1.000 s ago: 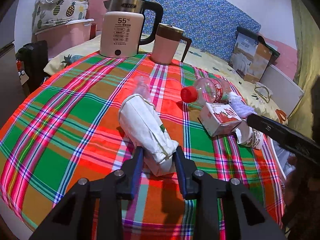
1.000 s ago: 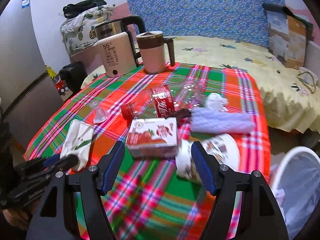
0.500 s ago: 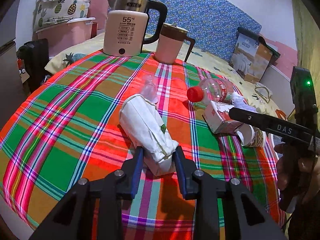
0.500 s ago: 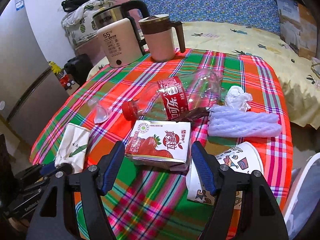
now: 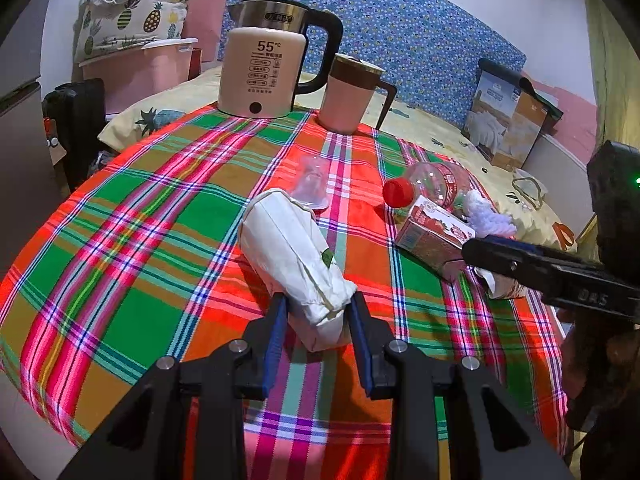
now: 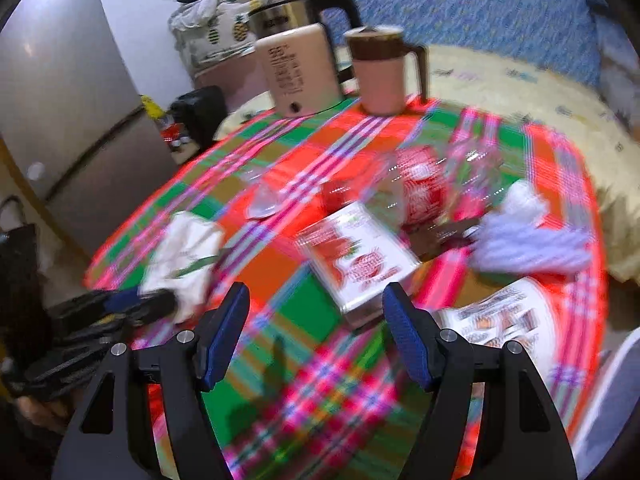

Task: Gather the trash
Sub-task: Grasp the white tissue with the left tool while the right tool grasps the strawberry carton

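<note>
My left gripper (image 5: 318,312) is shut on the near end of a crumpled white paper bag (image 5: 294,258) lying on the plaid table; the bag also shows in the right wrist view (image 6: 186,258). My right gripper (image 6: 316,320) is open, its jaws wide, just before a red-and-white drink carton (image 6: 354,256), which also shows in the left wrist view (image 5: 434,236). A red-capped plastic bottle (image 5: 424,184), a clear plastic cup (image 5: 312,180), a white foam net (image 6: 528,240) and a printed paper cup (image 6: 502,320) lie nearby. The right wrist view is blurred.
A cream electric kettle (image 5: 264,76) and a pink mug with a brown lid (image 5: 350,96) stand at the table's far edge. A white bin rim (image 6: 608,408) shows at the right, below the table. A bed with boxes lies beyond.
The right gripper has moved forward and left toward the carton, still open. The left gripper stays shut on the paper bag, with its view shifted slightly.
</note>
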Motion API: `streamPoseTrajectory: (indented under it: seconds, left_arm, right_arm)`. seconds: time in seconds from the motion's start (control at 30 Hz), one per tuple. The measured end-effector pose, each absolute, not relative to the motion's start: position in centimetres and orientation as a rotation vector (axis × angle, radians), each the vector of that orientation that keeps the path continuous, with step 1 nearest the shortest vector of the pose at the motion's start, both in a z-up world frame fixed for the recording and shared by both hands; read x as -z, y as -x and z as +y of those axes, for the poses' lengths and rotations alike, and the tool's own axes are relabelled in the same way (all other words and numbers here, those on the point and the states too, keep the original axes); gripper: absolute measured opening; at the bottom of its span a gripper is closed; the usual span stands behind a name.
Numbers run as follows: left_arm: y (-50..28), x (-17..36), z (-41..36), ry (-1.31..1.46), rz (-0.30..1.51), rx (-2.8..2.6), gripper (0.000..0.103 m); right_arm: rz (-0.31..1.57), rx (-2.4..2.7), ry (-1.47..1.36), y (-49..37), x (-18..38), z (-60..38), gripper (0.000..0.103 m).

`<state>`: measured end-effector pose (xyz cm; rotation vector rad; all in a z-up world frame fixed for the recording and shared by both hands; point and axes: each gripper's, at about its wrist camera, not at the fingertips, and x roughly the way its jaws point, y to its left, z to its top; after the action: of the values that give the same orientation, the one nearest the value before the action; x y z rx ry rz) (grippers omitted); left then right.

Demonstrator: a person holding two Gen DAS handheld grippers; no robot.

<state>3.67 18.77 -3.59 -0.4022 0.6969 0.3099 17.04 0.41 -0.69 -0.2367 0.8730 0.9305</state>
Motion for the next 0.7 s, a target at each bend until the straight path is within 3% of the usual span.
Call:
streamPoseTrajectory:
  seconds: [0.23,0.33,0.4,0.5,0.7]
  left_arm:
    - [-3.7,3.4,19.0,0.408,0.693,-0.293,0.033]
    - [-3.7,3.3,19.1,0.417,0.685,-0.291,0.037]
    - [-3.8,3.2,19.3,0.427,0.679,-0.292,0.049]
    - [-3.9,3.3,19.4,0.444,0.669,-0.288,0.055]
    - [-5.5,4.1,19.7,0.483,0.695,-0.318,0.055]
  right_arm:
    - [0.791,-0.902,0.353,-19.0,1.3,1.8,0.07]
    - [0.829,-0.946,0.371,-20.1,2.0,2.4,0.07]
    - [0.847,-0.949,0.387,-20.3,2.5,2.5,0.07]
    - [0.859,-0.954,0.384,-20.2,2.8,2.7,0.07]
    - [0.855,-0.935,0.334,-19.3,2.5,2.0,0.064]
